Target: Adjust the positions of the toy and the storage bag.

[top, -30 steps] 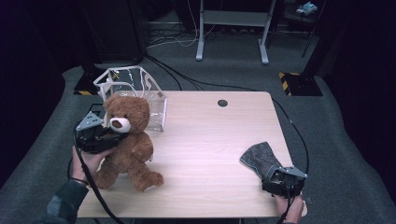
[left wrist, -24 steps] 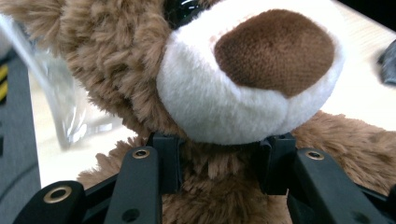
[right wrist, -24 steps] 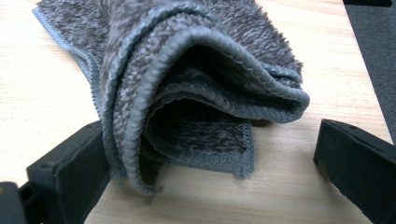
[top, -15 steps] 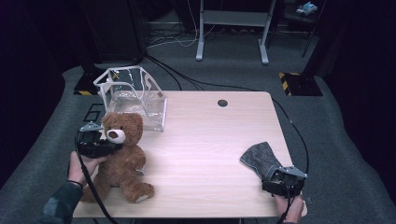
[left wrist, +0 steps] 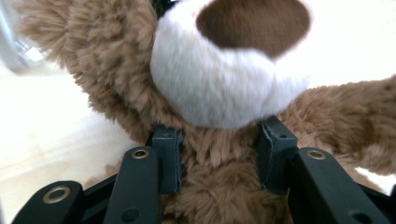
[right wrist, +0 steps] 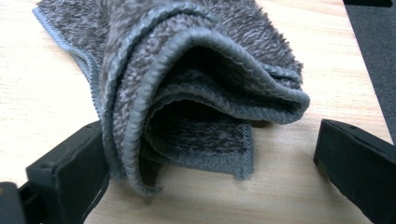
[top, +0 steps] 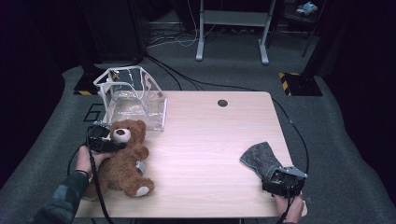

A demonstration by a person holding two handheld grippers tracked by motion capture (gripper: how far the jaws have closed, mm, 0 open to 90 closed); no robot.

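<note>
Pale wooden table (top: 205, 140): left gripper (top: 105, 142) clamps teddy bear (top: 123, 161); right gripper (top: 280, 179) gapes around cloth (top: 259, 158).

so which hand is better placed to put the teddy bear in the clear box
Left. The left hand-held gripper is already clamped on the teddy bear at the neck, beside the clear box. The right hand-held gripper sits open around the grey cloth, across the table.
</note>
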